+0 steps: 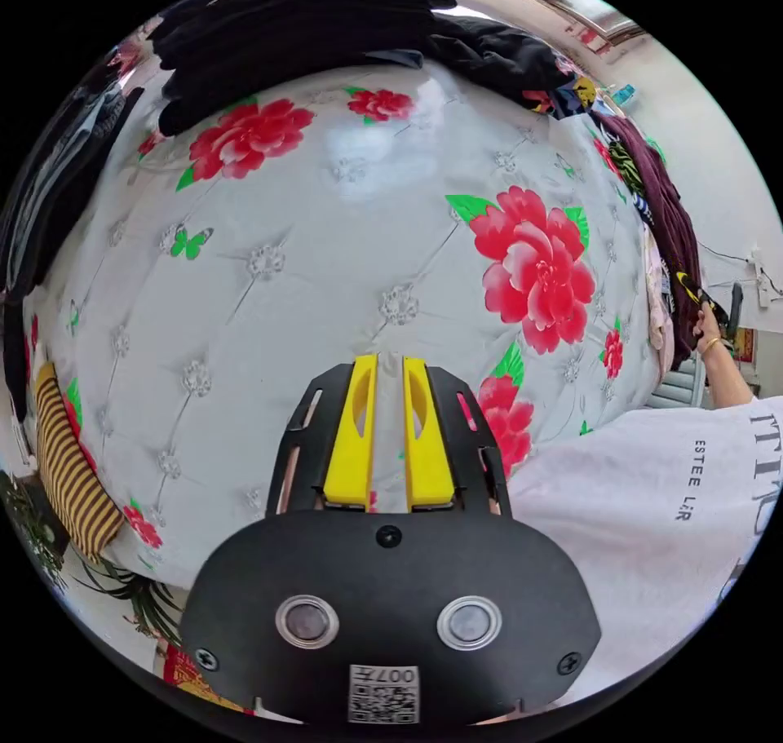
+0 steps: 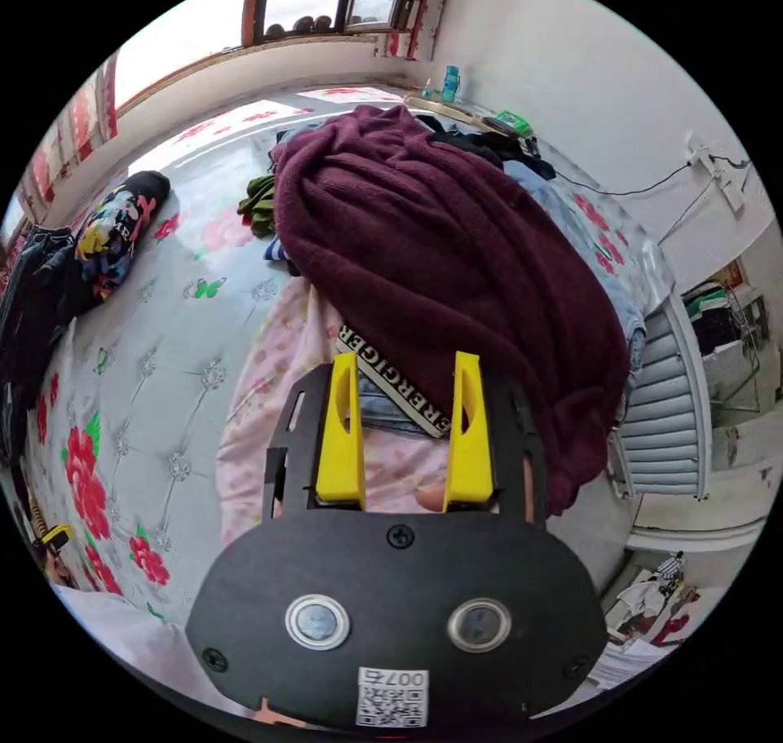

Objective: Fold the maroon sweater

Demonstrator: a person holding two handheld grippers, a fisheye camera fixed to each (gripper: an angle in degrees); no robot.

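The right gripper [image 2: 405, 368], jaws apart, is hovering just before the maroon sweater [image 2: 440, 262] lying ahead, w/ the left gripper [image 1: 390, 368], jaws nearly together, farther off.

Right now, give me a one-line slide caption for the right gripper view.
Right gripper, jaws open, poised at the edge of the maroon sweater heaped on a clothes pile on the floral bed.

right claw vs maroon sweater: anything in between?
Right gripper view: the open right claw points at the maroon sweater. Between them lie pink floral cloth and a lettered band on denim, tucked under the sweater's edge.
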